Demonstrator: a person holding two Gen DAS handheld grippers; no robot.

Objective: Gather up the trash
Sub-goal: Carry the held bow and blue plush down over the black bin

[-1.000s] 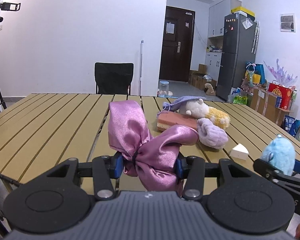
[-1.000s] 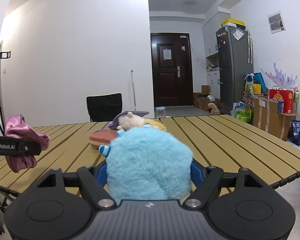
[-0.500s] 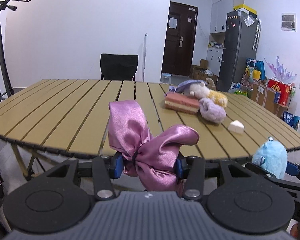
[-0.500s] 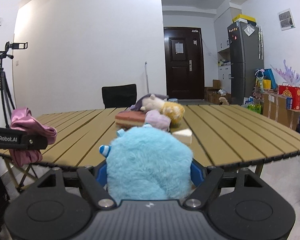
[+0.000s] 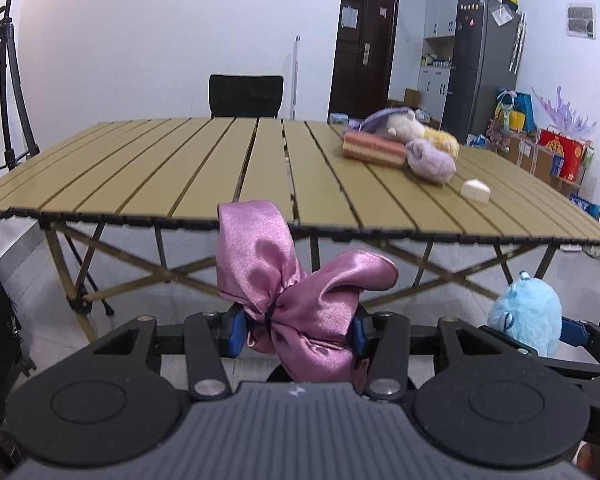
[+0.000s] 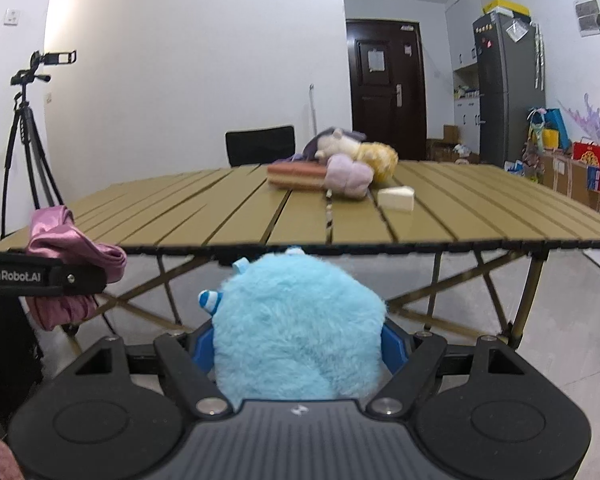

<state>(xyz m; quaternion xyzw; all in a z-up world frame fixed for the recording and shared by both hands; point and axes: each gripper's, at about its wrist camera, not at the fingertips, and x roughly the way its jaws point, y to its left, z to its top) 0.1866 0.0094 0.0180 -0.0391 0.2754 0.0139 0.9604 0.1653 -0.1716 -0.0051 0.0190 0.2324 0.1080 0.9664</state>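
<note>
My left gripper (image 5: pixel 298 330) is shut on a pink satin bow (image 5: pixel 296 292), held in front of and below the table's near edge. It also shows in the right wrist view (image 6: pixel 66 248) at the left. My right gripper (image 6: pixel 300 340) is shut on a fluffy blue plush toy (image 6: pixel 298 328), held below the table edge; the toy shows in the left wrist view (image 5: pixel 528 316) at the lower right. On the slatted wooden table (image 5: pixel 180 176) lie a pink sponge-like block (image 5: pixel 374 150), a purple plush (image 5: pixel 430 160), a white-and-yellow plush (image 5: pixel 420 130) and a white wedge (image 5: pixel 475 191).
A black chair (image 5: pixel 246 96) stands behind the table. A camera tripod (image 5: pixel 8 72) stands at the left. A dark door (image 5: pixel 360 44), a grey fridge (image 5: pixel 484 64) and boxes and bags (image 5: pixel 556 152) are at the back right. The table's crossed legs (image 6: pixel 492 300) are ahead.
Both grippers have pulled back from the table and dropped below its near edge, still holding the bow and the blue plush. The table's items have not moved.
</note>
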